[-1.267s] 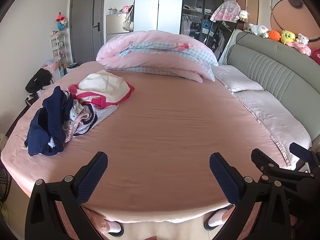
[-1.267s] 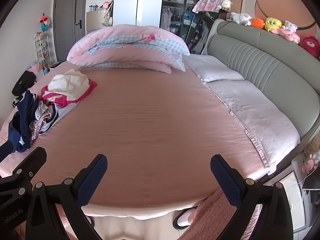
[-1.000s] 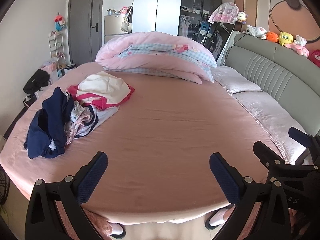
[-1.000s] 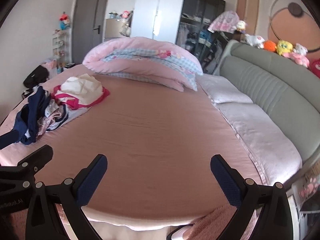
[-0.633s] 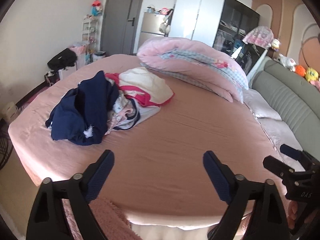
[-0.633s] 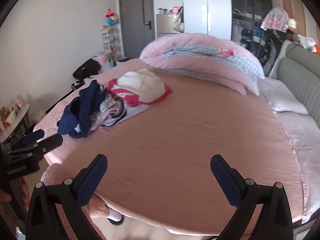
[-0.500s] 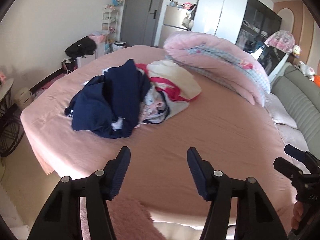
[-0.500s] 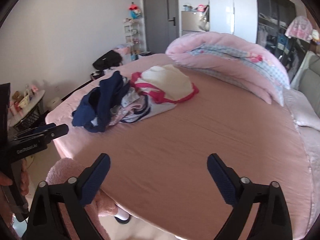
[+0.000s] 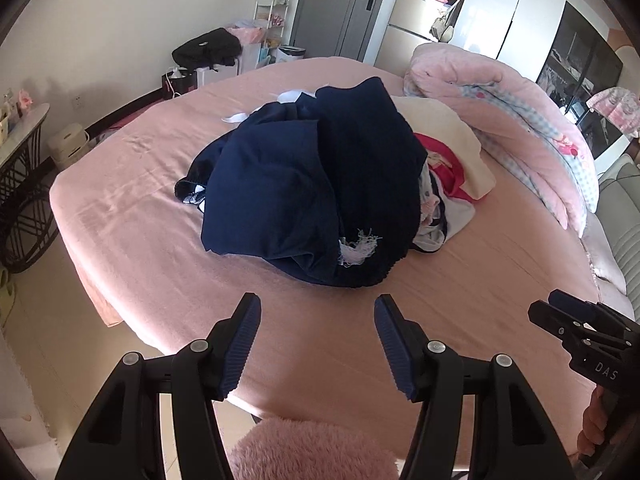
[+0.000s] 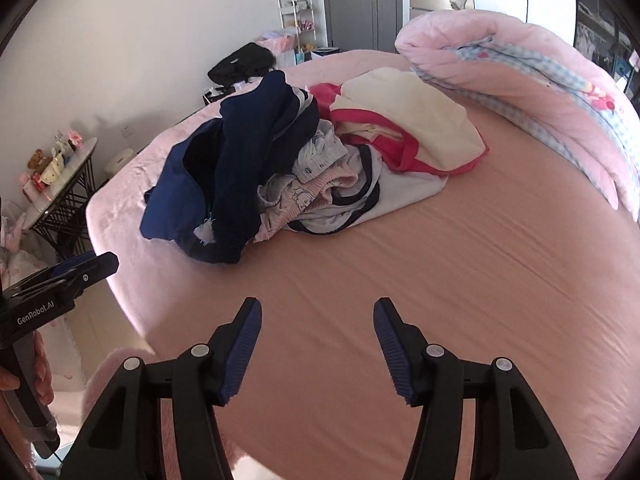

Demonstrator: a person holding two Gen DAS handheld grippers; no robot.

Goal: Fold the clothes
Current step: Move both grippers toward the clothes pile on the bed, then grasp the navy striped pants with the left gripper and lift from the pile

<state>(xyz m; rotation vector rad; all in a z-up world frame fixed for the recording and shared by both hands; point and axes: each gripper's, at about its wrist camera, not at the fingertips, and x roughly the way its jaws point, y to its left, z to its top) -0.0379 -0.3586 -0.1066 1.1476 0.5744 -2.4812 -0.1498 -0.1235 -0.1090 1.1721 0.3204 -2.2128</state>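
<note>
Looks like the picking-up step: left gripper hangs with jaws apart and empty, right gripper jaws closing on nothing, so next comes reaching the navy garment heaped on the bed.

Bright daylight fills both wrist views. On the pink bed sheet a glare patch washes the near left edge almost white, and the navy garment is so dark its folds barely read. Soft shadows lie on the left wall. Focus is sharp near and far, without motion blur. Fisheye bending curves the bed and door, and black vignette fills every corner
</note>
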